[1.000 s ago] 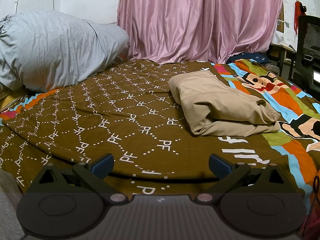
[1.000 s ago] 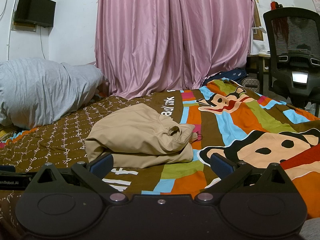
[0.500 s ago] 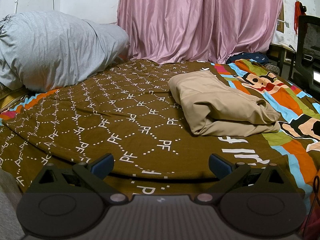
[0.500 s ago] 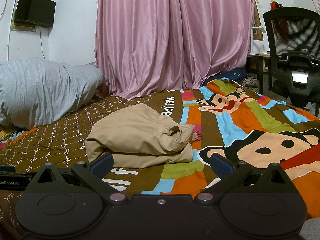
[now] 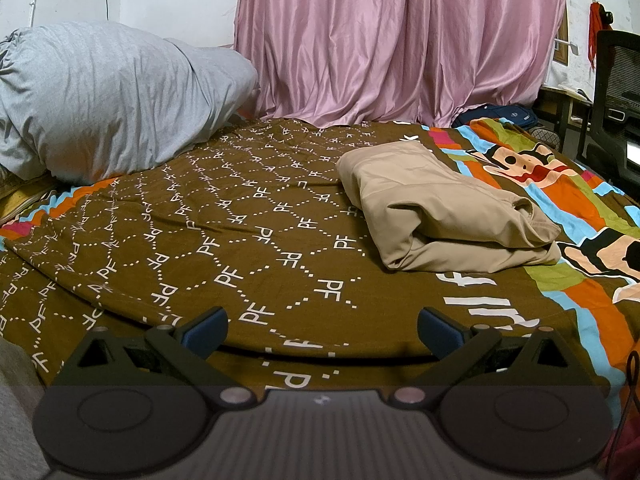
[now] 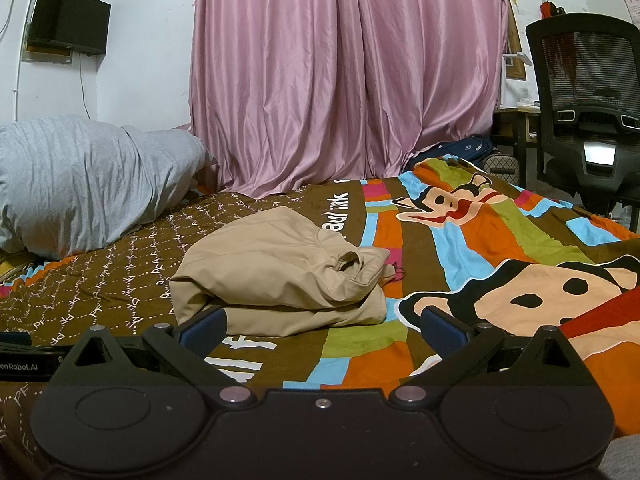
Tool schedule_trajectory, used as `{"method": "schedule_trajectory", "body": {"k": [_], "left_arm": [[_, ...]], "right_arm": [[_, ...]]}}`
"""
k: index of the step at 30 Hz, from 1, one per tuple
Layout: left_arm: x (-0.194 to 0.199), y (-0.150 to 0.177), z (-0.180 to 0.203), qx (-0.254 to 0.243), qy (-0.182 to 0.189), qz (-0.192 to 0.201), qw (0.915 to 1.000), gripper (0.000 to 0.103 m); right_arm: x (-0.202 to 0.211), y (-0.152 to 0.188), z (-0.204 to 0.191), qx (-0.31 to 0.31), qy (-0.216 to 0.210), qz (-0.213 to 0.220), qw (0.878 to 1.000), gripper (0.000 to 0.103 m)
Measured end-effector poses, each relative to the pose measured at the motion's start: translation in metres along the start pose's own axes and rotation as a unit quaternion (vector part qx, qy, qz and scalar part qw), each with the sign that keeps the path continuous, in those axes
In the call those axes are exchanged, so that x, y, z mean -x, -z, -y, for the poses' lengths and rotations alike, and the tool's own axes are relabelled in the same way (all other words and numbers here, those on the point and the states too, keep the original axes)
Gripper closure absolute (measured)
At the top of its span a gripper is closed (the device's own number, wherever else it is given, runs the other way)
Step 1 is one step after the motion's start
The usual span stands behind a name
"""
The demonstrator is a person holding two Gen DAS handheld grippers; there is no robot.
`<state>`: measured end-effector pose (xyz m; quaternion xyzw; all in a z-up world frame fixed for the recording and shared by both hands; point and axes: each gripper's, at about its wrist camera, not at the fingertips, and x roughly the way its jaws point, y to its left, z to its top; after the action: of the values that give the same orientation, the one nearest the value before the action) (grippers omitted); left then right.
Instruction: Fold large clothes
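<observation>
A beige garment [image 5: 436, 212] lies folded in a compact bundle on the bed, right of centre in the left wrist view. In the right wrist view it [image 6: 280, 276] lies just beyond my fingers, left of centre. My left gripper [image 5: 322, 330] is open and empty, low over the brown patterned bedspread [image 5: 240, 240], short of the bundle. My right gripper [image 6: 324, 330] is open and empty, near the bundle's front edge, not touching it.
A big grey pillow [image 5: 100, 100] lies at the bed's left end. Pink curtains [image 5: 400, 40] hang behind the bed. A black office chair [image 6: 584, 120] and a desk stand at the right. A dark bag [image 6: 460, 148] lies on the floor by the curtain.
</observation>
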<state>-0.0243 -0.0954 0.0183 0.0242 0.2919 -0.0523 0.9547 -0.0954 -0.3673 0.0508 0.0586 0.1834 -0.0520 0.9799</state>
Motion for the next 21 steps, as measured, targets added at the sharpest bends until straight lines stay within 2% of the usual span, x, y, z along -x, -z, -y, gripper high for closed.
{"method": "schedule_trajectory", "body": {"k": [6,12,21], "left_arm": [[0.0002,0.0004,-0.0013,0.0,0.003,0.001,1.0,0.001],[-0.0001,0.0028,-0.0015,-0.007,-0.017,0.001,0.9998,0.001],[0.0022,0.0016,0.0028,-0.018,-0.021,0.004,0.9996,0.001]], "right_arm": [[-0.0001,-0.0005,0.0005,0.0,0.0,0.0,1.0,0.001],[-0.0001,-0.0007,0.0007,-0.001,0.0,-0.001,1.0,0.001],[0.0,-0.0007,0.0003,-0.001,0.0,-0.001,1.0,0.001]]}}
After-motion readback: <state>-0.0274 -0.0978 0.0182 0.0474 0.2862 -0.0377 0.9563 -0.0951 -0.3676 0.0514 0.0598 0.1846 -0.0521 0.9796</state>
